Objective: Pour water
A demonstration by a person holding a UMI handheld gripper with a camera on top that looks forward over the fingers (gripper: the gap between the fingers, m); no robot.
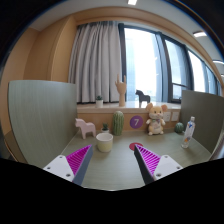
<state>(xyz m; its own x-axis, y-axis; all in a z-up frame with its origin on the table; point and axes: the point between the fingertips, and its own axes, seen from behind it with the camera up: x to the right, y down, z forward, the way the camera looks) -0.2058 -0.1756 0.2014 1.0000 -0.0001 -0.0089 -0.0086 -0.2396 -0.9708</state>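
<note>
**Open fingers hovering over the table, cup and bottle ahead**

The gripper [110, 162] is hanging above a grey table [115, 170] with its fingers spread wide and nothing sitting between them. The left pad [78, 160] and the right pad [148, 158] are showing magenta, with bare tabletop lying in the gap.

Just beyond the left finger, a white cup [105, 142] is standing upright on the table; whether it is holding anything cannot be told. Left of the cup, a pink toy horse [86, 127] is standing near the table's far edge. Behind the cup, a green cactus [117, 122] is rising upright, and beside it a purple ball [136, 122] marked with a number is resting. Next along, a plush bear [157, 120] is sitting facing the gripper.

Beyond the right finger and off to its outer side, a clear bottle [188, 131] with a white cap is standing upright, well apart from the cup. Its fill level is too small to judge.

Grey panels [42, 115] are flanking the table on both sides. Further back, a ledge under the window is carrying a wooden hand [121, 92] and a dark horse figure [142, 97]. Curtains [95, 62] are hanging to the left of the bright window [150, 60].
</note>
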